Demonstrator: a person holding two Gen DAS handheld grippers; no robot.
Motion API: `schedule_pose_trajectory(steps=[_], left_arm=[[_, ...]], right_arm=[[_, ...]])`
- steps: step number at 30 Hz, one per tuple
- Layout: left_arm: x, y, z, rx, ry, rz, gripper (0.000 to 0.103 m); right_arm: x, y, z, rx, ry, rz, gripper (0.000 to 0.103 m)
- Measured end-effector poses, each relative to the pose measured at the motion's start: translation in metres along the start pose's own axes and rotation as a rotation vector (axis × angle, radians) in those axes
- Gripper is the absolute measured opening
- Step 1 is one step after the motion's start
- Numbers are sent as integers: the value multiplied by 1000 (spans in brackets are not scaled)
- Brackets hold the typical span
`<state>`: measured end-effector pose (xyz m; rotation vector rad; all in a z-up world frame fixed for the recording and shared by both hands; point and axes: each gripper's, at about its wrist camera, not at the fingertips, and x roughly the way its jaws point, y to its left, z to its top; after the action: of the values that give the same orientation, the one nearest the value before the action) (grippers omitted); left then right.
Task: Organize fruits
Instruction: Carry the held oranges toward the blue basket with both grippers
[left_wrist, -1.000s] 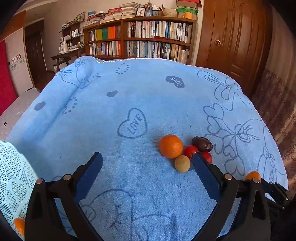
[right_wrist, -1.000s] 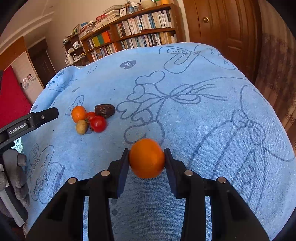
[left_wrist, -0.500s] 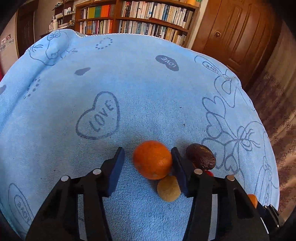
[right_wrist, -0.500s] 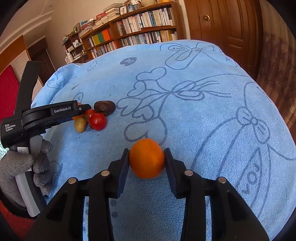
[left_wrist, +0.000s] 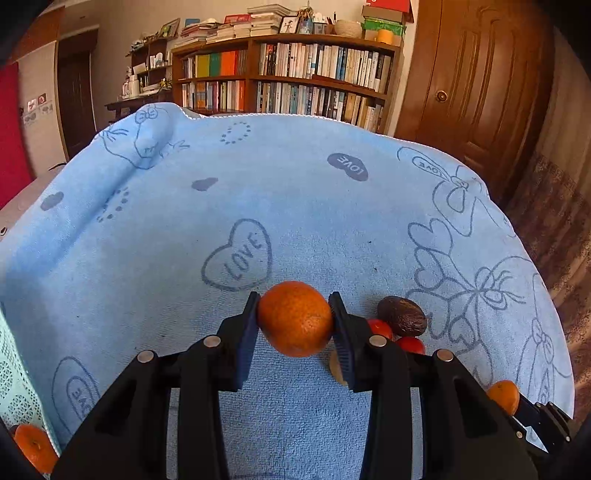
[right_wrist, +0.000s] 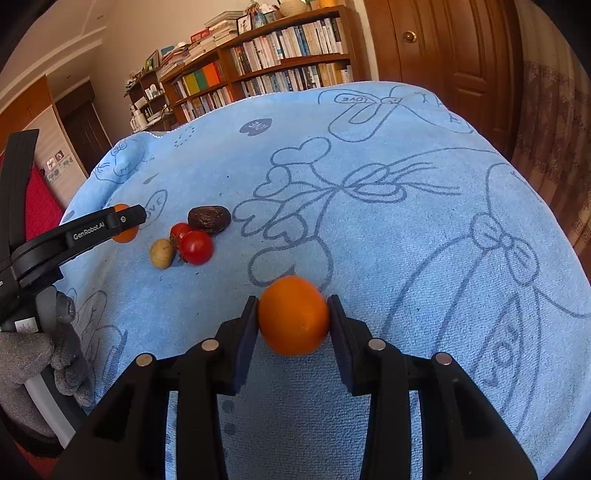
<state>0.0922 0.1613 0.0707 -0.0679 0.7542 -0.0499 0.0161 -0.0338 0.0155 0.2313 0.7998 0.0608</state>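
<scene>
Now my left tongs (left_wrist: 294, 319) grip one orange (left_wrist: 295, 318) above the blue towel (left_wrist: 295, 206); my right tongs (right_wrist: 293, 316) grip another orange (right_wrist: 293, 315), near two tomatoes (right_wrist: 192, 243).

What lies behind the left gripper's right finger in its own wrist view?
A yellowish-brown fruit, mostly covered by that finger, plus two red tomatoes partly hidden. The dark brown fruit beyond shows whole. The right wrist view shows all four.

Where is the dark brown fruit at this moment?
In the right wrist view, the dark brown fruit lies on the blue towel at left, touching the two red tomatoes.
</scene>
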Motion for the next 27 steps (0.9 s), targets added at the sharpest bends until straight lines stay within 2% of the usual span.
schedule_pose_trajectory(steps=[16,27], left_arm=[[-60,17,-5,-25,-89,60,38],[-90,35,-11,-46,-129,81,38]], right_arm=[[-11,-2,3,28,-23,20,38],[-57,17,14,11,-109,99,38]])
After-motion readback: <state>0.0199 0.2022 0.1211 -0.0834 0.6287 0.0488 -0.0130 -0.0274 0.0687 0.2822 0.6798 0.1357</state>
